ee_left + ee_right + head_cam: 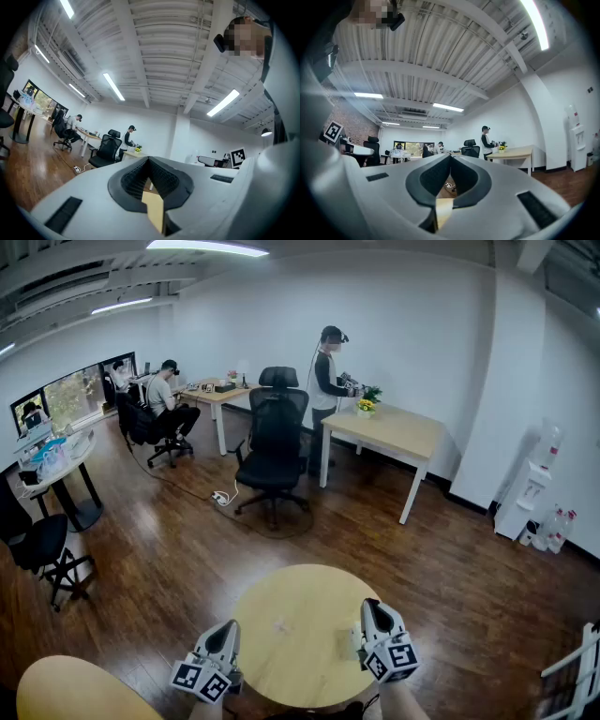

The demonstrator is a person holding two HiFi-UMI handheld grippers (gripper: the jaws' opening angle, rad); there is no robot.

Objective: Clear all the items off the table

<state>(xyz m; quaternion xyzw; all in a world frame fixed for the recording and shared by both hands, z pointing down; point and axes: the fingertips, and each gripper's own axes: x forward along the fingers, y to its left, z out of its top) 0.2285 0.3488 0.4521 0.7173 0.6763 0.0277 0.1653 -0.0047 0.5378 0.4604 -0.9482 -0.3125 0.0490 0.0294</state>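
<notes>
Sitting just below you in the head view, the round table (pixel 300 624) shows its pale wooden top, and you hold the 2 grippers at its near edge, 1 on each side. Your left gripper (pixel 225 627) hangs at the table's left rim, marker cube toward you. In the left gripper view its jaws are pressed together tip to tip, gripping only each other, with a sliver of pale wood showing in the gap below the tips. Your right gripper (pixel 373 606) hangs at the table's right rim. Its own view shows the same: jaws fully together, tips touching, pale wood and dark floor glimpsed through the small gap beneath them.

At the bottom left corner of the head view the edge of a second round table (pixel 66 690) shows. Beyond your table, across the dark wooden floor (pixel 450 568), a black office chair (pixel 274 437) stands with a power strip (pixel 221 496) on the floor just beside its base. Behind it a standing person (pixel 328 371) works at a rectangular table (pixel 394 432) that carries yellow flowers (pixel 366 406). Farther left, a seated person (pixel 167 397) faces a desk (pixel 220 395). A white water dispenser (pixel 530 488) stands against the right wall with bottles (pixel 559 527) beside it.
</notes>
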